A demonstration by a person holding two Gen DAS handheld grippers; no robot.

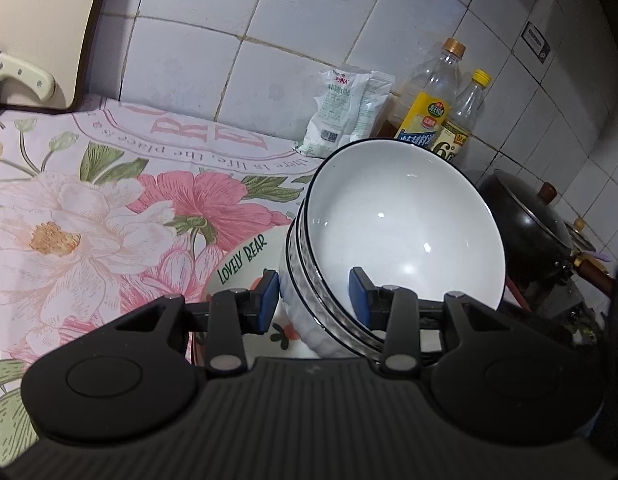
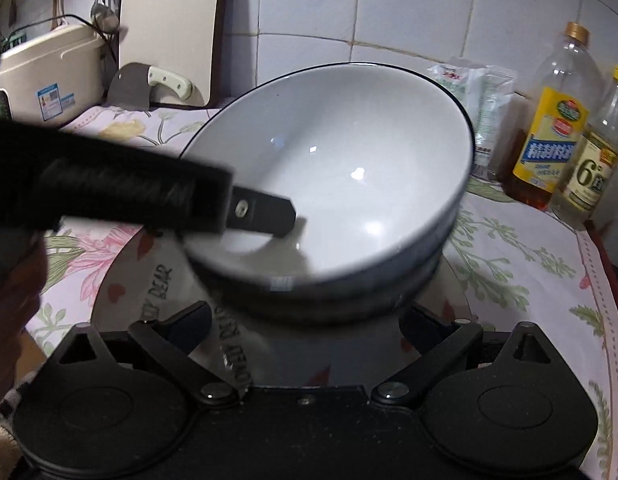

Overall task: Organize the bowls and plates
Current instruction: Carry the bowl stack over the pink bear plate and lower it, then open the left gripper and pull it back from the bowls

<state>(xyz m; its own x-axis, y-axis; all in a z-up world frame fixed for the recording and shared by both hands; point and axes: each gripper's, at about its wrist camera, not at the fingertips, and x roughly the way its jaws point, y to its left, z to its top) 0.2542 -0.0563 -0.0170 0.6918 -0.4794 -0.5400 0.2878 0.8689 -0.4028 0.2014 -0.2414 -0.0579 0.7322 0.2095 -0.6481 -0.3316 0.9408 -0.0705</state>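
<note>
Two stacked white bowls with dark rims (image 1: 405,220) (image 2: 349,168) tilt on a "LOVELY BEAR" plate (image 1: 245,256) (image 2: 141,280). My left gripper (image 1: 313,294) is shut on the near wall of the stack, one blue pad outside and one inside the top bowl. In the right wrist view it reaches in from the left, with one black finger (image 2: 265,216) inside the bowl. My right gripper (image 2: 307,328) stands open low over the plate's near side, just in front of the bowls, touching nothing that I can see.
A floral cloth (image 1: 89,200) covers the counter. Oil and vinegar bottles (image 2: 549,132) and white bags (image 1: 337,112) stand against the tiled wall. A black wok (image 1: 525,216) is at the right. A cleaver (image 2: 161,80), cutting board (image 2: 169,20) and rice cooker (image 2: 49,72) sit back left.
</note>
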